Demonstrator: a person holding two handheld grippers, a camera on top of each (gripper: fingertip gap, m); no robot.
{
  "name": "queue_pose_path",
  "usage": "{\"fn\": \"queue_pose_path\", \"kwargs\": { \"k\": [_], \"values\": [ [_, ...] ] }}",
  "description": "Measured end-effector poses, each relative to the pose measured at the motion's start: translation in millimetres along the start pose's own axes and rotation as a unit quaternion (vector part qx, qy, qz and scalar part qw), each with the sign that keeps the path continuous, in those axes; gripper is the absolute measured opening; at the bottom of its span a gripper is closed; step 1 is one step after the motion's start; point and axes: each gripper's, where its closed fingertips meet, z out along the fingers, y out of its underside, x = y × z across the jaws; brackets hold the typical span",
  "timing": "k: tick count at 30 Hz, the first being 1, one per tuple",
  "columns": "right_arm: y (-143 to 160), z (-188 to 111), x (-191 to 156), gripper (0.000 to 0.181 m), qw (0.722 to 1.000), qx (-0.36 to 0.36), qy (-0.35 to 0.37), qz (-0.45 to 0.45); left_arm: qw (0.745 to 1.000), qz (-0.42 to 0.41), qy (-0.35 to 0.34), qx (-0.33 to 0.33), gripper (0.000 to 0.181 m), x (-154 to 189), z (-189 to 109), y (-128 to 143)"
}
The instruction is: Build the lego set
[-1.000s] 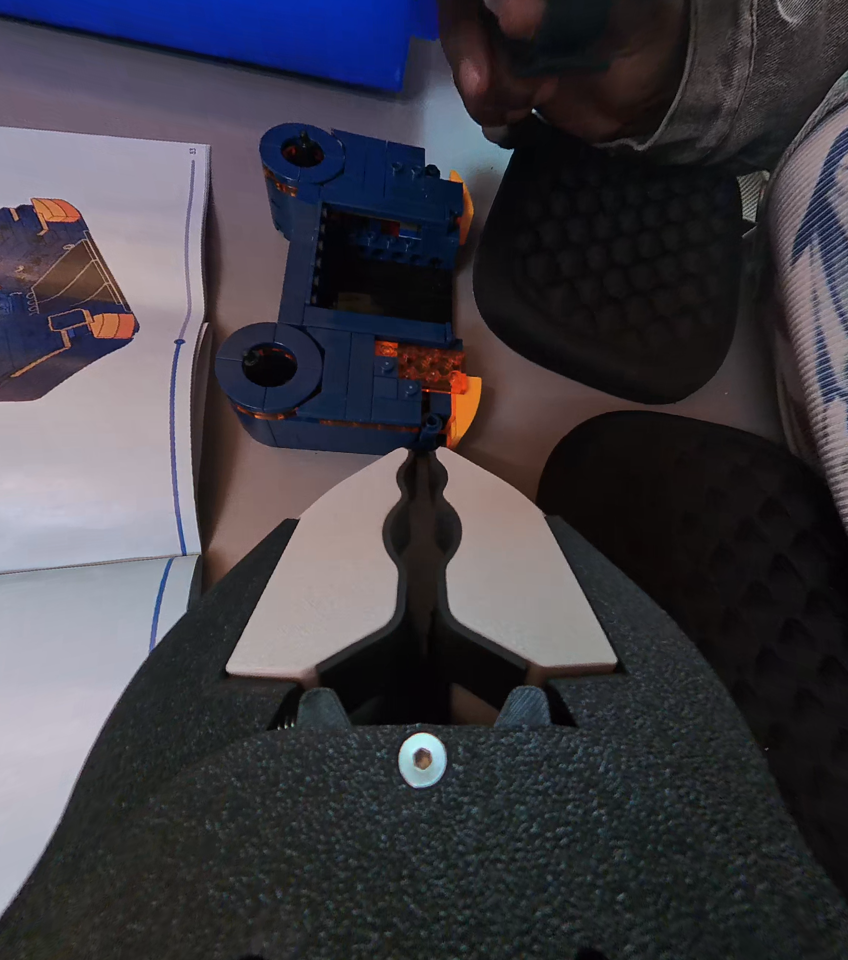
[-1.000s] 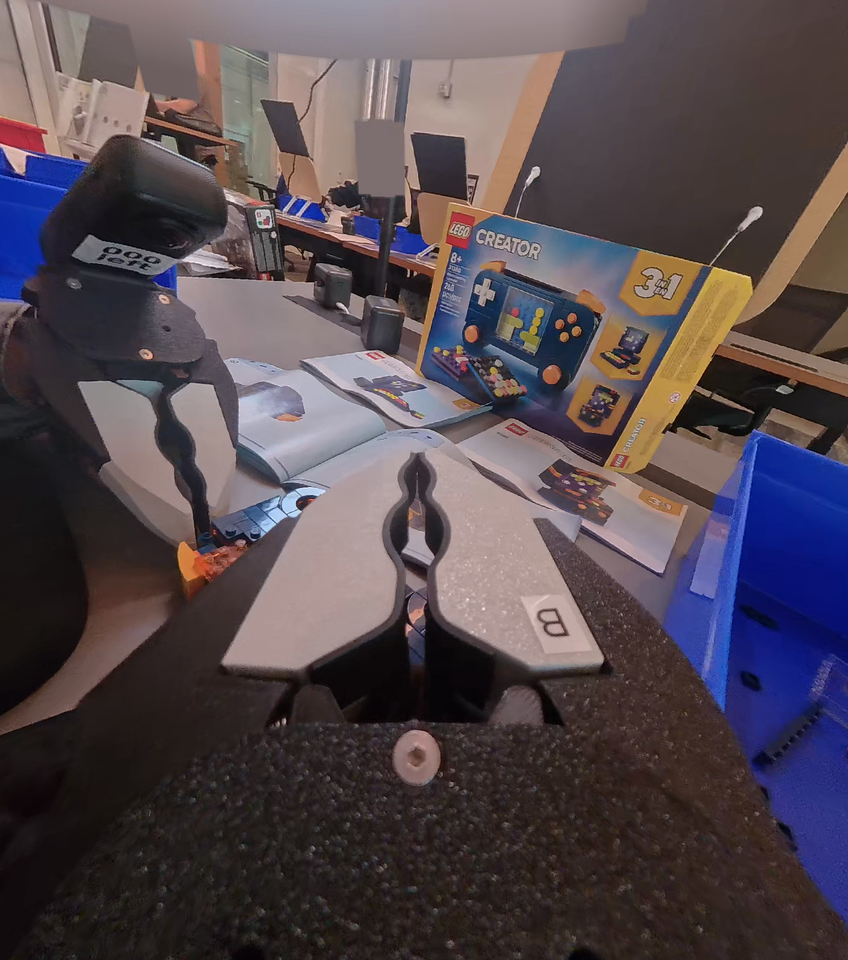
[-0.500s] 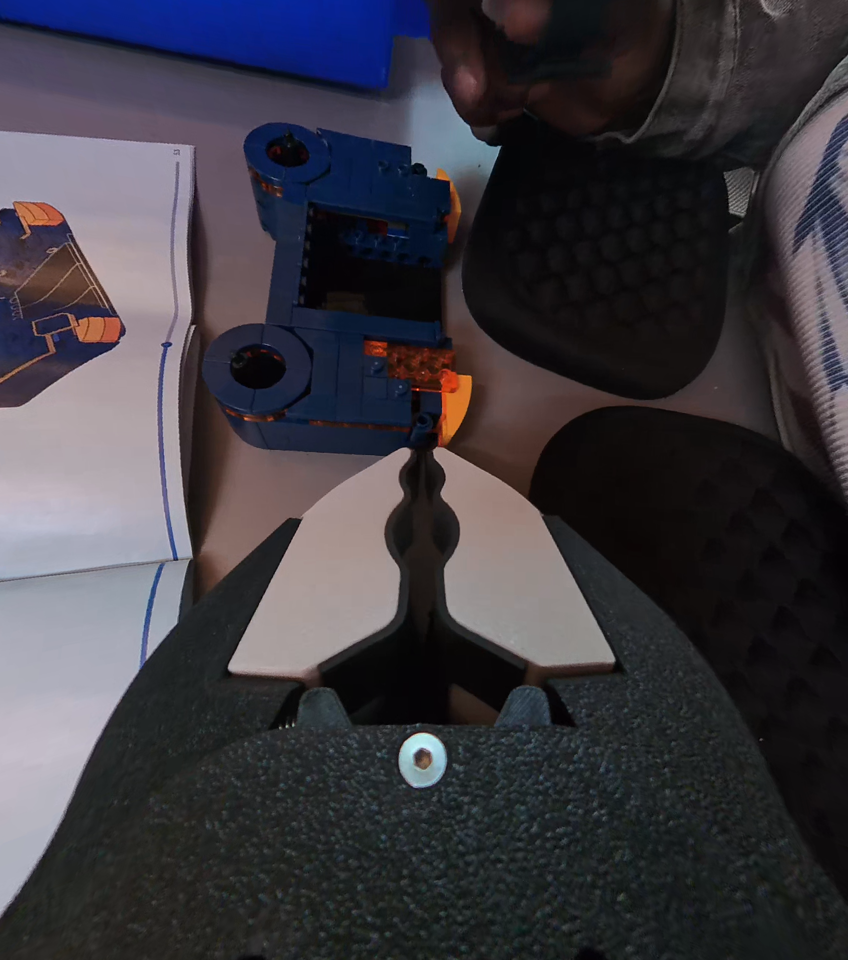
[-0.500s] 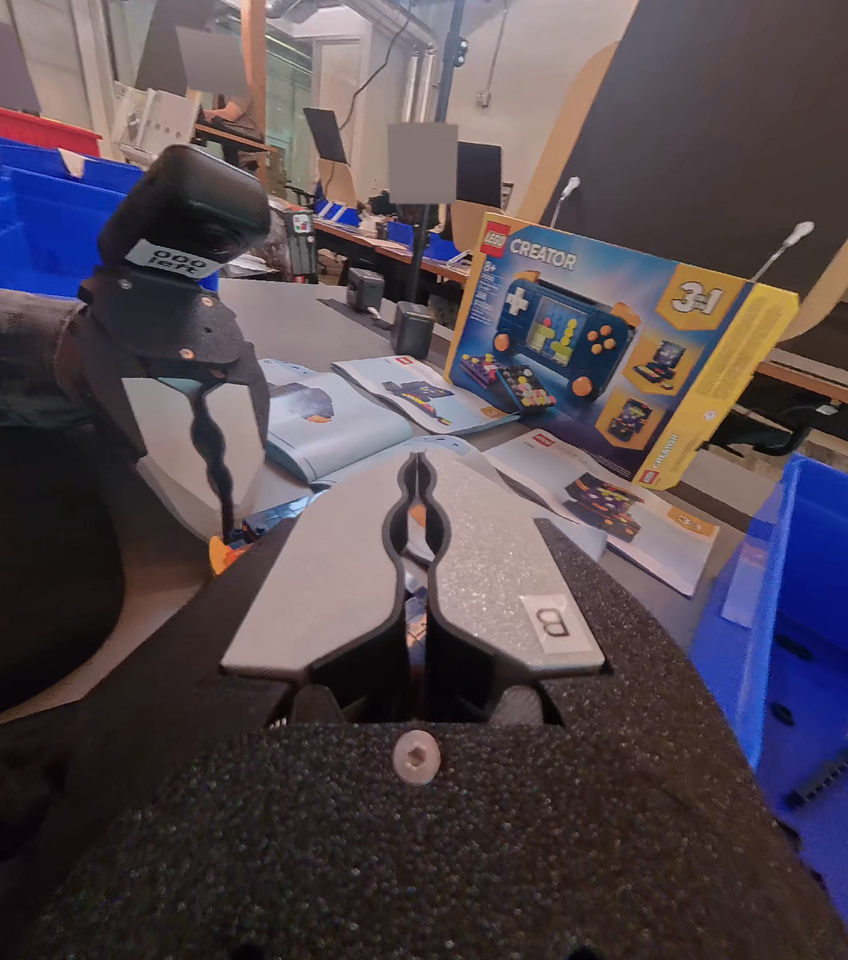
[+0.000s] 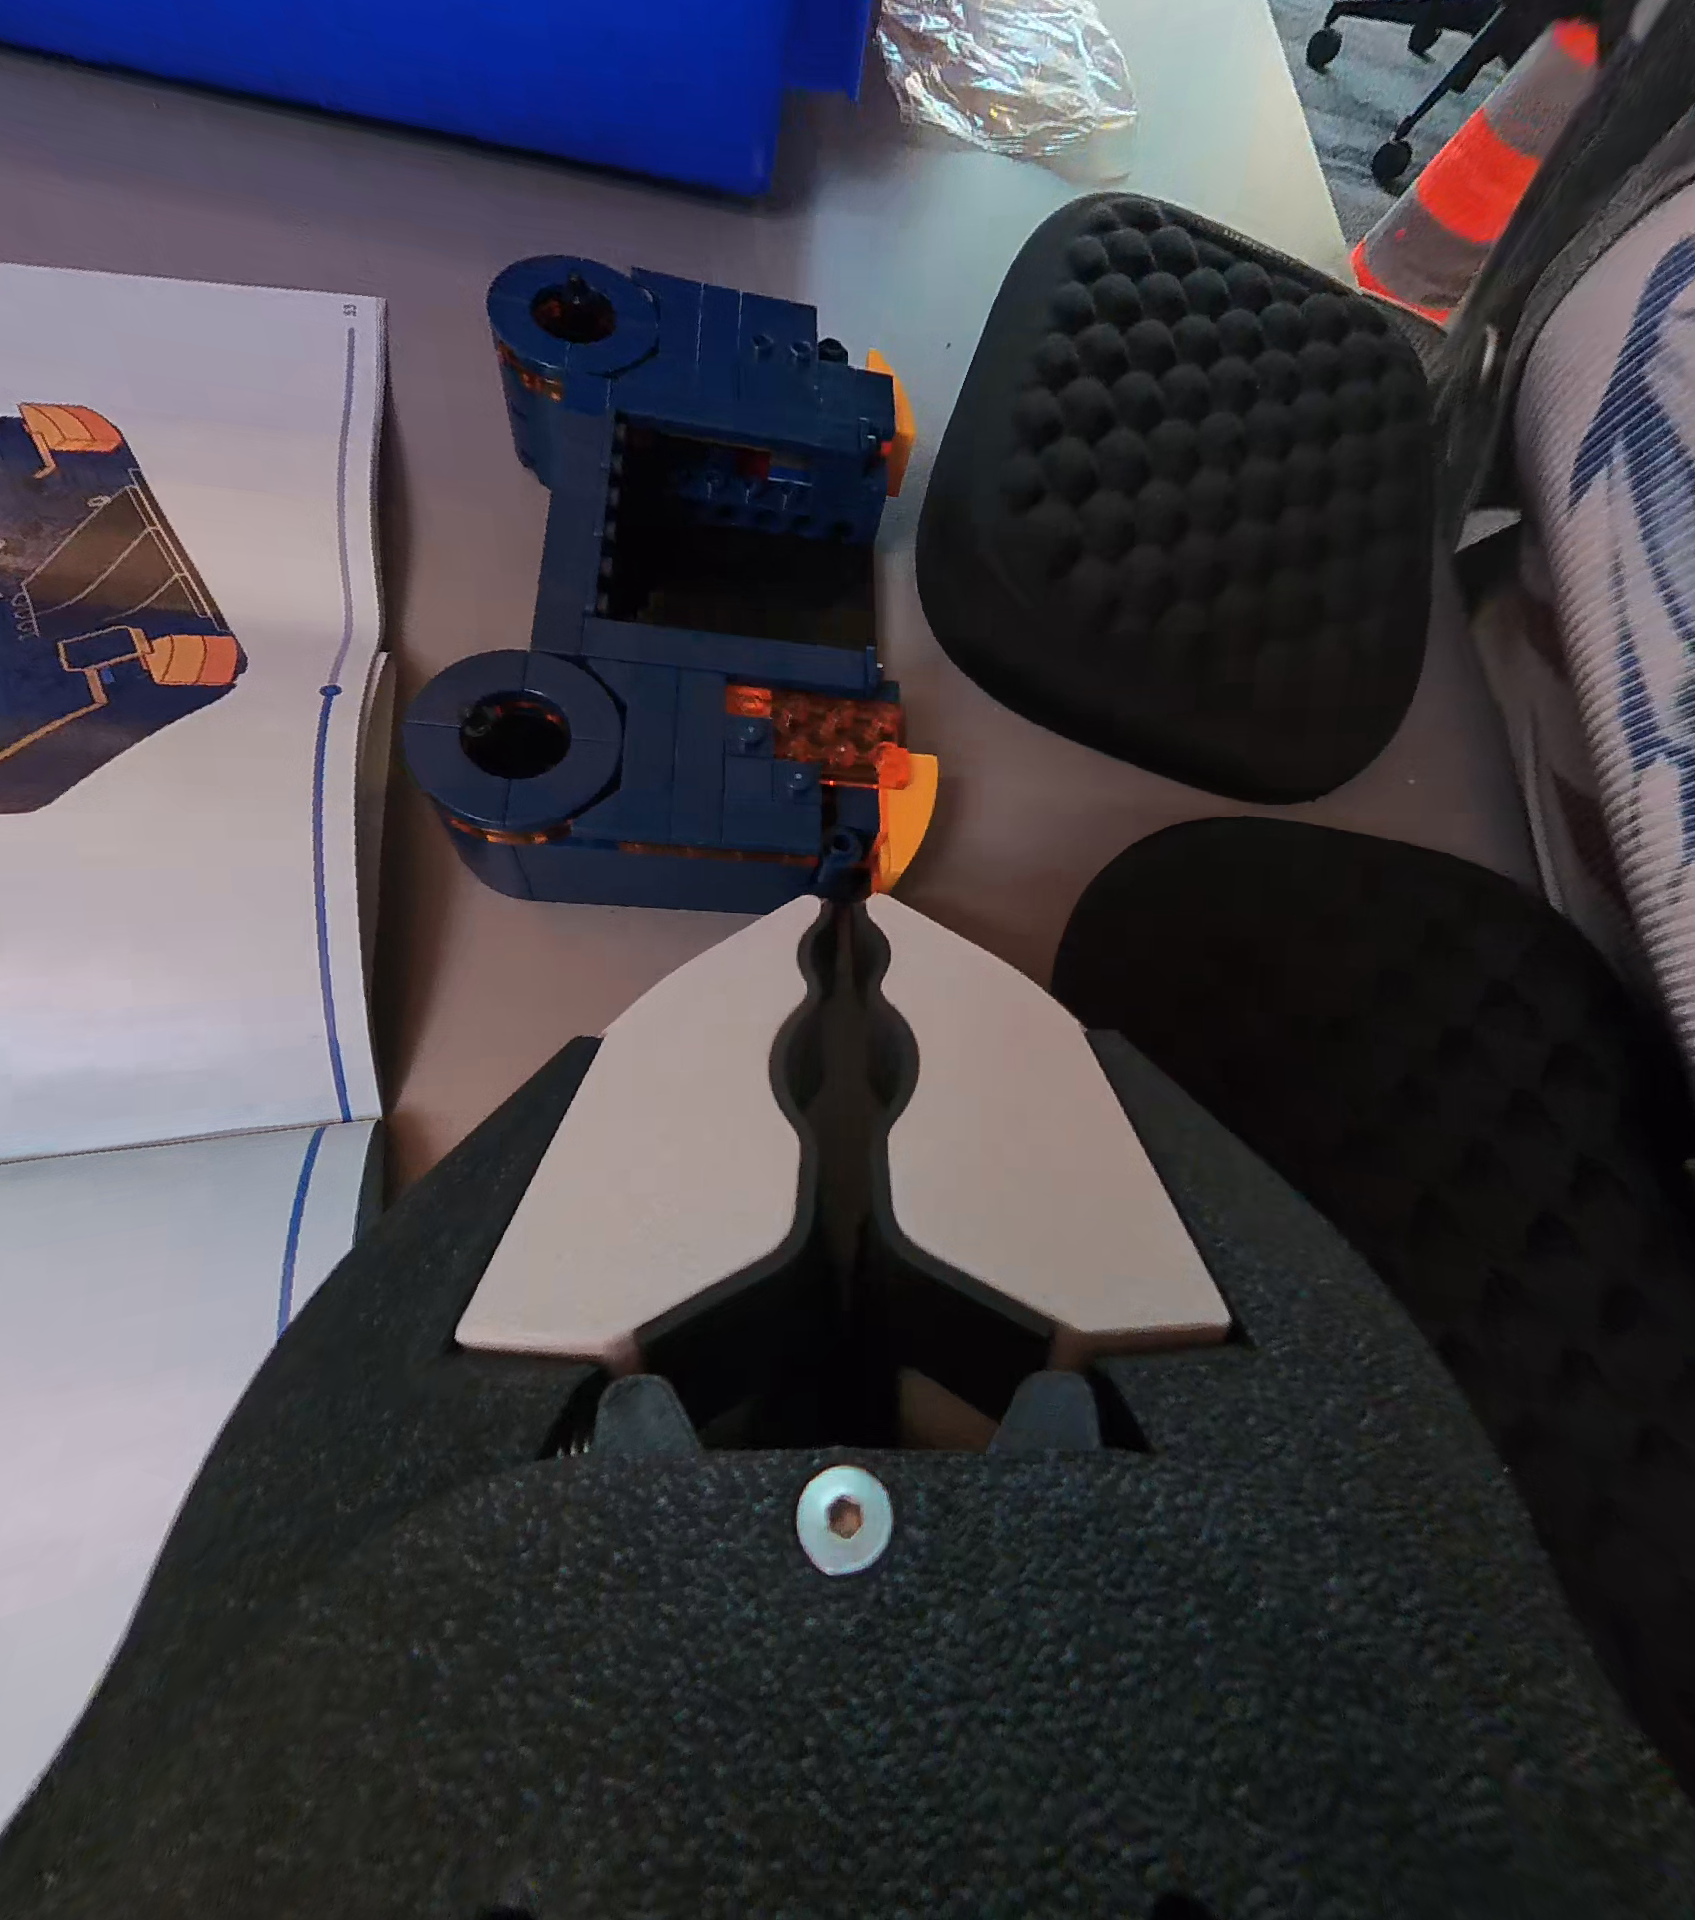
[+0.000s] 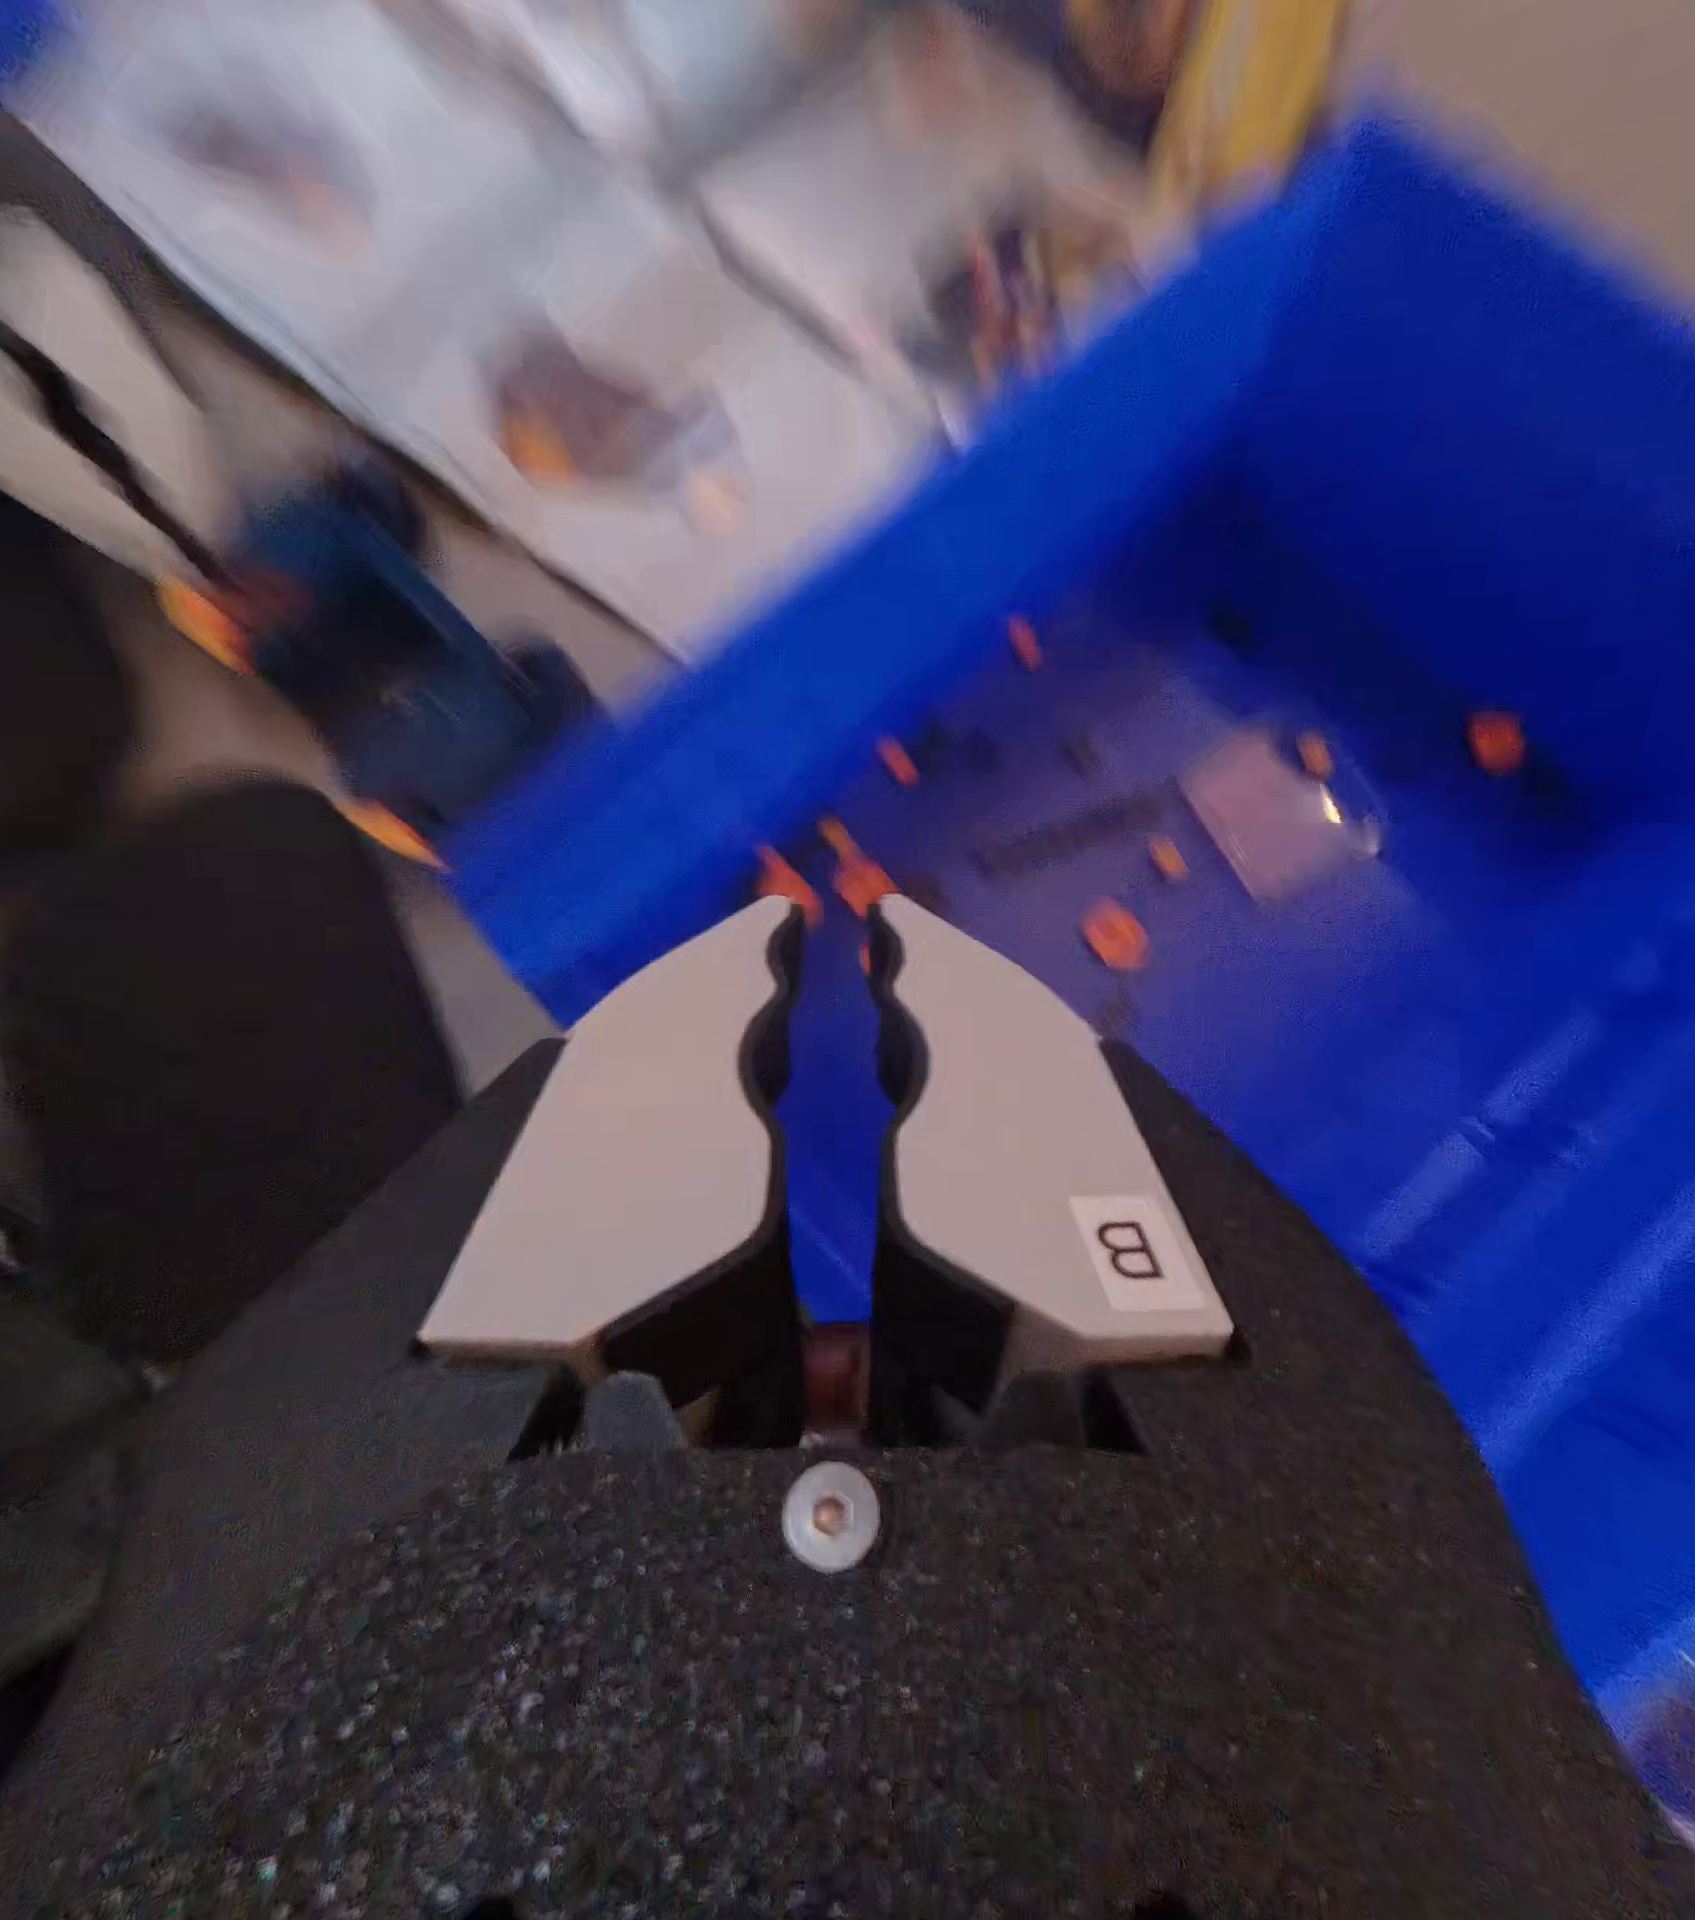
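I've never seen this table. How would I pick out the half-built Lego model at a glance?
Start at the open instruction booklet lying on the grey table. Just to its right, before the two black dimpled pads, sits the Lego model, at the shut tips of the left gripper. It is the only dark blue block there, with two round holes and orange corner pieces.
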Motion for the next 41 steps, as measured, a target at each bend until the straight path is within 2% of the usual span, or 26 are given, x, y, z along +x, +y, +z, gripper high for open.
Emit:
{"fn": "queue_pose_path", "kwargs": {
  "k": [2,3,6,9,13,17,21,25,30,34,36,38,39,40,41],
  "values": [
    [26.4,20.7,30.3,0.016,0.992,-0.12,0.009,-0.033,1.0,-0.001,0.0,-0.003,0.003,-0.2,0.5,0.7],
    [26.1,33.1,31.1,0.017,0.989,-0.138,-0.018,-0.053,1.0,-0.003,0.001,-0.003,0.003,-0.6,0.5,0.6],
    [12.2,67.7,38.6,0.02,0.979,-0.156,-0.071,-0.108,1.0,-0.014,0.004,0.002,0.003,-1.9,-0.5,-0.5],
    [14.1,94.5,54.9,0.022,0.957,-0.191,-0.105,-0.194,1.0,-0.014,0.007,0.005,0.003,-1.2,-1.0,-1.1],
    [17.3,118.0,67.0,0.025,0.933,-0.219,-0.126,-0.255,1.0,-0.014,0.008,0.005,0.003,-1.0,-1.1,-1.1],
    [19.7,126.6,75.9,0.024,0.919,-0.237,-0.119,-0.291,1.0,-0.012,0.008,0.005,0.003,-0.5,-1.1,-1.1],
    [17.5,131.6,75.2,0.019,0.92,-0.23,-0.128,-0.29,1.0,-0.011,0.009,0.004,0.003,-0.1,-1.1,-1.1],
    [14.9,135.3,78.6,0.007,0.921,-0.225,-0.122,-0.294,1.0,-0.01,0.009,0.006,0.003,-0.1,-1.4,-1.3],
    [14.5,134.0,77.0,0.007,0.924,-0.223,-0.11,-0.292,1.0,-0.007,0.005,0.009,0.003,-0.4,-2.2,-2.2],
    [-8.8,116.3,67.2,0.007,0.959,-0.154,-0.08,-0.223,0.998,-0.001,-0.018,0.052,0.006,-5.1,-10.9,-11.8],
    [-38.5,94.6,51.7,0.007,0.983,-0.062,-0.071,-0.159,0.994,0.019,-0.055,0.091,0.009,-12.5,-19.6,-21.7],
    [-79.5,61.0,24.3,0.007,0.99,0.076,-0.093,-0.077,0.98,0.048,-0.119,0.154,0.02,-23.9,-35.5,-40.8],
    [-103.9,38.5,5.7,0.007,0.978,0.164,-0.125,-0.024,0.967,0.066,-0.153,0.193,0.022,-28.0,-46.6,-52.7],
    [-127.7,11.7,-16.8,0.007,0.95,0.253,-0.181,0.032,0.95,0.087,-0.185,0.236,0.024,-29.6,-59.4,-65.1],
    [-146.7,-17.5,-43.2,0.007,0.904,0.331,-0.26,0.074,0.929,0.109,-0.212,0.283,0.025,-28.0,-73.2,-77.1]
  ]
}}
